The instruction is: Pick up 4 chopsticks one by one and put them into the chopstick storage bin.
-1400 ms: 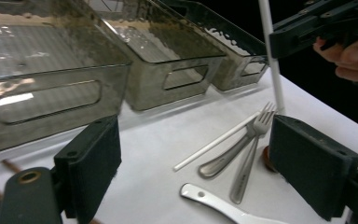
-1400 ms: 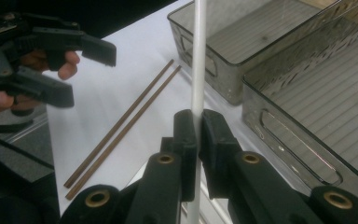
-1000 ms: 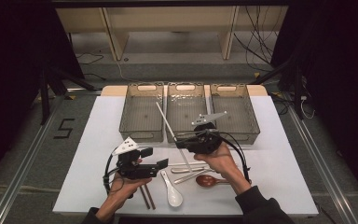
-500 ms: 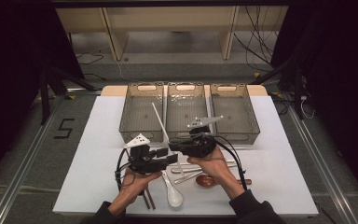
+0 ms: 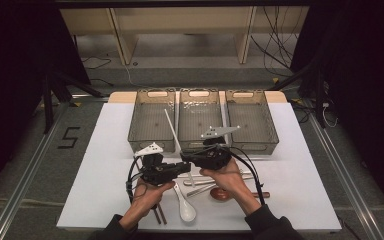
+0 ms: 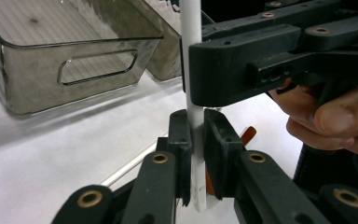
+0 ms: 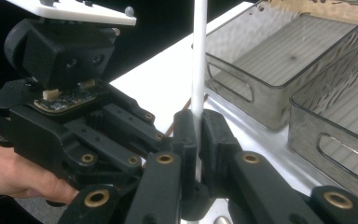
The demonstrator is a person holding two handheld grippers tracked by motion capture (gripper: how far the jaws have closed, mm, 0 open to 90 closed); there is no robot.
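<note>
Looked down on a white table [image 5: 90,170] with three grey bins along its far side: left bin [image 5: 136,134], middle bin [image 5: 198,93], right bin [image 5: 272,134]. All three empty, as far as could be made out.

Held up off the table, just in front of the bins: a white chopstick [image 5: 172,131], tilted, upper end leaning over the left bin's near wall. Clamped near its lower end by the right gripper [image 5: 183,159], jaws closed tight on it. Caught just beneath by the left gripper [image 5: 185,168] as well, jaws just closed in, pads pressed against the stick from both sides. Same double grip seen close up along the left gripper [image 6: 196,140] and along the right gripper [image 7: 198,135].

Judged as early in a sorting job: nothing binned yet, the first piece apparently passing between grippers. Left lying below the hands: a white spoon [image 5: 185,210], a reddish-brown spoon [image 5: 220,194], brown chopsticks [image 5: 159,216], metal cutlery [image 5: 201,189].
</note>
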